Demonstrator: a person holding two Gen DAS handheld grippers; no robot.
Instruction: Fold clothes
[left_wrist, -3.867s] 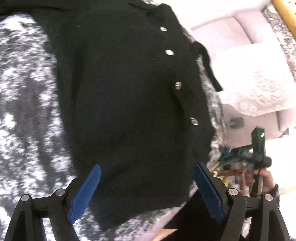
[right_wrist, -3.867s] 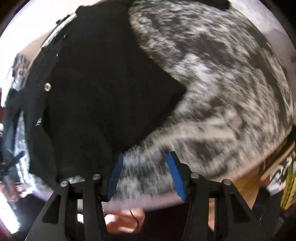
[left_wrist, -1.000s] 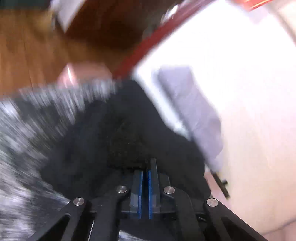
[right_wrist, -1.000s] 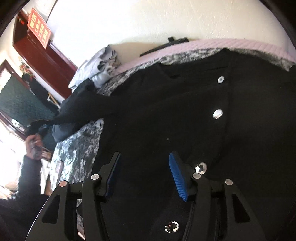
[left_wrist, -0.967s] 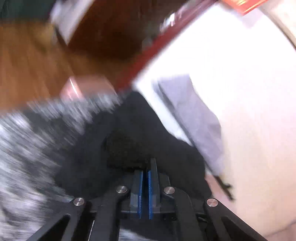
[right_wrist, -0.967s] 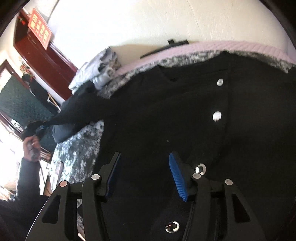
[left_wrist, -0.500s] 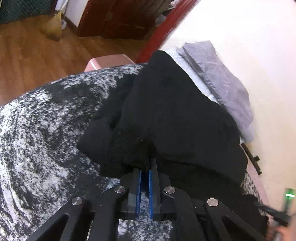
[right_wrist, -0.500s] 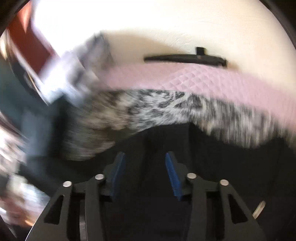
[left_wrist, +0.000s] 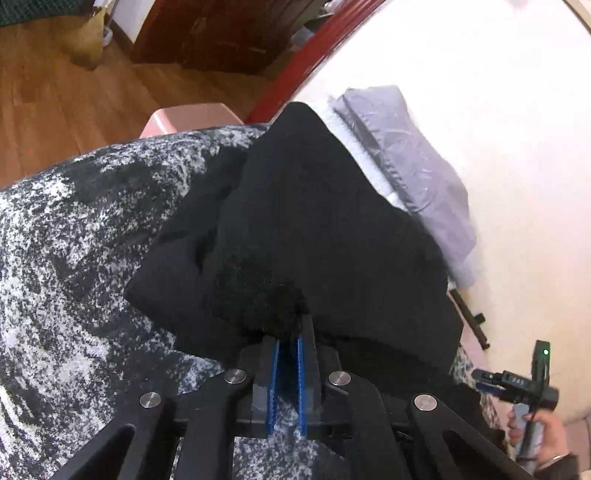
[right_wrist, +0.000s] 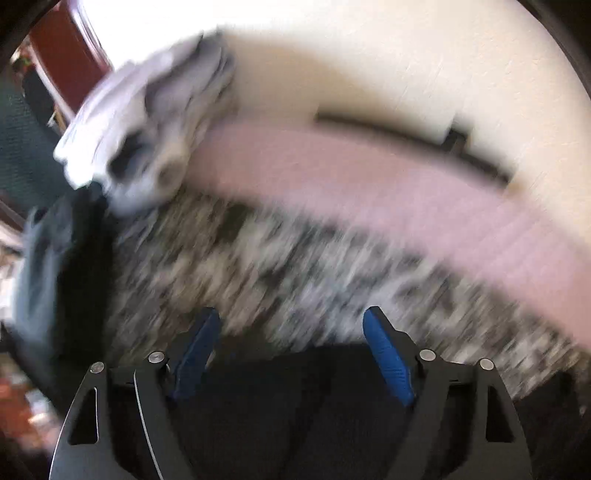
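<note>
— What do you have on the left wrist view?

— Starting at the left edge, I see the mottled grey-and-white bedcover (left_wrist: 74, 280) filling that side, with wooden floor (left_wrist: 55, 96) beyond it and a pink stool or box corner (left_wrist: 184, 118) at its far edge. In the middle lies the black knitted garment (left_wrist: 314, 221), bunched into a peak. My left gripper (left_wrist: 287, 345) has its blue pads pressed together on a fold of that garment, right at the near hem (the knit bulges over the fingertips). Further right, a grey folded cloth (left_wrist: 417, 173) sits against the cream wall (left_wrist: 498, 110), touching the far side of the black garment. At the bottom right corner I see a hand (left_wrist: 543, 439) gripping the handle of the other tool.

— And the right wrist view?

— Blurred. On the left there is a white and grey heap of clothes (right_wrist: 147, 125). My right gripper (right_wrist: 291, 334) has its jaws apart and opening, with nothing pinched between them; dark fabric lies under the fingers, and the mottled cover spreads ahead. Past that runs a pink quilted mattress edge (right_wrist: 369, 184), then a black bar (right_wrist: 424, 144) against the wall at the right.
</note>
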